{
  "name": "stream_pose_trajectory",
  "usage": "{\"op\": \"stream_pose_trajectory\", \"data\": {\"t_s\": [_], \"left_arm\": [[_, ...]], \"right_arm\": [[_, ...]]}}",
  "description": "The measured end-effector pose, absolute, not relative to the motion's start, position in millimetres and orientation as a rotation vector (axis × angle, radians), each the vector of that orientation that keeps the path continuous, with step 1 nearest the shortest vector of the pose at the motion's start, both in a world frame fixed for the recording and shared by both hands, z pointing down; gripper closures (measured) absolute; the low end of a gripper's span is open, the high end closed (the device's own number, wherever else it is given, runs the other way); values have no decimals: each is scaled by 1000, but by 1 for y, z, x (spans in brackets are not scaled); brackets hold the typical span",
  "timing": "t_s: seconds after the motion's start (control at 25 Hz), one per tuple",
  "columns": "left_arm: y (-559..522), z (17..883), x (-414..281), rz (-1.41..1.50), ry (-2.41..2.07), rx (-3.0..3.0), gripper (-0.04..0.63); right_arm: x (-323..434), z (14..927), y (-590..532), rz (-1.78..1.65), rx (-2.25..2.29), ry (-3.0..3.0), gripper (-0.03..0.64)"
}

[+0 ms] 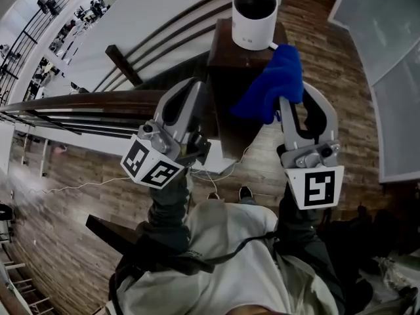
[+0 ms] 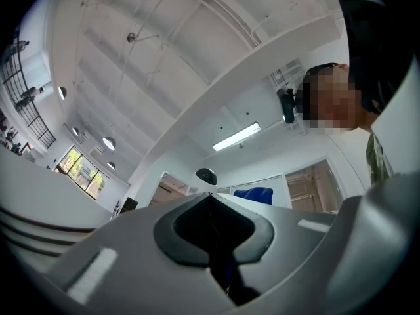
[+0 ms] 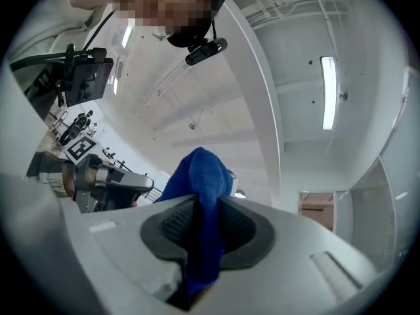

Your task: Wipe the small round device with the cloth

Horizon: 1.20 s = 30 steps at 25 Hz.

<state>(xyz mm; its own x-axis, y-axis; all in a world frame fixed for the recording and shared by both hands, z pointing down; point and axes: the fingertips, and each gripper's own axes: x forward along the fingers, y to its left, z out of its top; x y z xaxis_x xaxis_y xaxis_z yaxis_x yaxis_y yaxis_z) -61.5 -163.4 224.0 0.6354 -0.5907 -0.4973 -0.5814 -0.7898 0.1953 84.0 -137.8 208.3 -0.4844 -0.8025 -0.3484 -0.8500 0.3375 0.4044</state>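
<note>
A small round white device (image 1: 253, 17) with a black dome top stands on a dark wooden stand (image 1: 233, 61) at the top of the head view. My right gripper (image 1: 286, 96) is shut on a blue cloth (image 1: 272, 84), which hangs bunched just below and right of the device. In the right gripper view the blue cloth (image 3: 200, 202) is pinched between the jaws. My left gripper (image 1: 190, 100) sits lower left of the stand, jaws closed with nothing between them. The left gripper view shows the device (image 2: 205, 176) and cloth (image 2: 252, 195) small beyond the jaws.
A dark curved railing (image 1: 85, 104) runs along the left, with wood flooring (image 1: 79, 202) below. A white cable (image 1: 216, 176) trails on the floor near the stand's base. White panels (image 1: 394, 77) stand at the right.
</note>
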Motion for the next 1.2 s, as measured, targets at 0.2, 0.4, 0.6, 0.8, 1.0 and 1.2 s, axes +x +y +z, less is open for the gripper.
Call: {"op": "stream_pose_trajectory", "data": {"t_s": [0.2, 0.4, 0.6, 0.8, 1.0, 1.2], "left_arm": [[-163, 221, -64, -876, -1028, 2818, 594], [-161, 219, -62, -881, -1017, 2821, 595], [-159, 219, -59, -883, -1005, 2827, 595], [-157, 222, -58, -882, -1004, 2819, 595], [-156, 221, -57, -880, -1000, 2821, 595], [-151, 228, -59, -873, -998, 2822, 595]], "right_arm": [[81, 211, -138, 850, -1554, 2509, 541], [78, 215, -137, 839, -1559, 2523, 541], [78, 216, -133, 842, -1552, 2524, 541], [79, 219, -129, 844, -1551, 2529, 541], [77, 222, -126, 842, -1544, 2541, 541], [74, 231, -120, 846, -1532, 2550, 541]]}}
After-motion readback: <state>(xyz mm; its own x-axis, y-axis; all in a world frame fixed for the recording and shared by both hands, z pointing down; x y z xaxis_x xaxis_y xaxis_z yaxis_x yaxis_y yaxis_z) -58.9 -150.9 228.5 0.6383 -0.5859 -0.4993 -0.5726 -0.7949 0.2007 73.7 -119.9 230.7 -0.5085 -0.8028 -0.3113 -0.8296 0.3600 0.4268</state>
